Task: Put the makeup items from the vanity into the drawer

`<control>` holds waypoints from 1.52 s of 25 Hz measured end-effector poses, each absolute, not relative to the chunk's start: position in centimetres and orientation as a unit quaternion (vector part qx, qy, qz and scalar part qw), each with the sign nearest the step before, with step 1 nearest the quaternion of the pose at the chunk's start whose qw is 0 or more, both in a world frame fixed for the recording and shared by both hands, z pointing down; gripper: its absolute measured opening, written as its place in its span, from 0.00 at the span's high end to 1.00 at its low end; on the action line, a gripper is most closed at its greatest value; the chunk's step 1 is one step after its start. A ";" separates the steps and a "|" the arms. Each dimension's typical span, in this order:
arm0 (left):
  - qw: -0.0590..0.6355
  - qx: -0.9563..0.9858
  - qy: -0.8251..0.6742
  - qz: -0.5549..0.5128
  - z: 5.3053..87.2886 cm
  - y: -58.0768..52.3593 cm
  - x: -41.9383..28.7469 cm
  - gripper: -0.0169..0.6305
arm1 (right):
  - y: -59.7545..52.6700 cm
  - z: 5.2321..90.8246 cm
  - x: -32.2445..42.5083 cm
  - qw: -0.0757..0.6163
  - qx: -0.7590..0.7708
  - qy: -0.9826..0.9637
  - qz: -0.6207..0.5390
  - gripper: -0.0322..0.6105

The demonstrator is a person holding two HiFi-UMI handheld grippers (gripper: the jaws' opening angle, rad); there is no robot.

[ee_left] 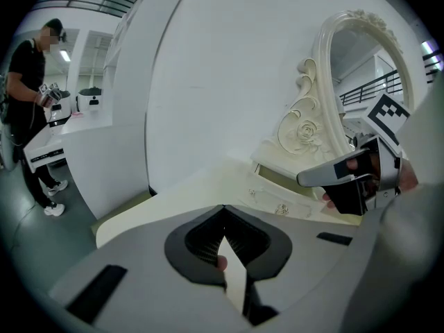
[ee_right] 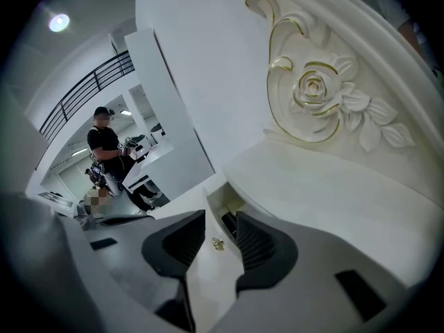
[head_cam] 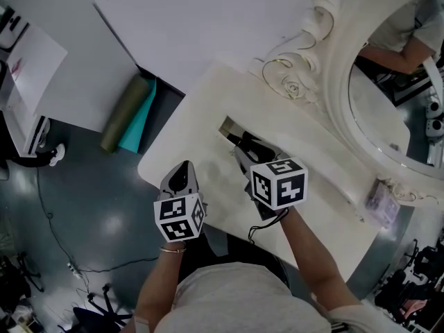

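Note:
The cream vanity (head_cam: 194, 116) has a drawer (head_cam: 231, 129) pulled open in its top edge, with something dark inside. My right gripper (head_cam: 241, 146) hovers over the drawer, open with nothing between its pads. In the right gripper view its jaws (ee_right: 220, 216) frame the drawer's small gold knob (ee_right: 218, 243) and the open slot (ee_right: 223, 203). My left gripper (head_cam: 182, 168) hangs over the vanity's front left part. Its tips (ee_left: 223, 212) meet and nothing shows held. A small translucent packet (head_cam: 382, 204) lies on the vanity's right end.
An ornate oval mirror (head_cam: 388, 103) with carved roses (ee_right: 316, 89) stands at the vanity's back. An olive roll and a teal sheet (head_cam: 128, 113) lean by the white wall to the left. A person in black (ee_left: 28, 82) stands far off at a white counter.

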State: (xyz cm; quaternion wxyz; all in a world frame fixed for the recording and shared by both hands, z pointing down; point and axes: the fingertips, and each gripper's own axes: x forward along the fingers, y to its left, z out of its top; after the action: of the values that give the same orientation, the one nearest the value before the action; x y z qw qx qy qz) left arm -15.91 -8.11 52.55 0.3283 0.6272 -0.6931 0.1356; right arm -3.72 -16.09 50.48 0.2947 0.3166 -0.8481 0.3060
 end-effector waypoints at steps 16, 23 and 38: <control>0.302 0.648 -0.689 0.118 49.9 -7.3 -16.2 0.96 | -14.6 48.2 -0.9 0.271 0.378 -0.833 0.299 0.76; 0.281 0.679 -0.668 0.113 48.1 -7.5 -15.5 0.96 | -13.5 46.2 0.8 0.250 0.426 -0.821 0.288 0.85; 0.244 0.764 -0.585 0.120 45.7 -6.3 -13.8 0.96 | -7.0 45.3 2.1 0.220 0.512 -0.779 0.288 0.92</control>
State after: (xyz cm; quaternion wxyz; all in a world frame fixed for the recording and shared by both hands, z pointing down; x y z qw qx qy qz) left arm -13.78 -6.29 45.73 0.2438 0.7640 -0.5853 0.1199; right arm 2.06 -6.98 45.33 0.2196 0.5120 -0.7789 0.2879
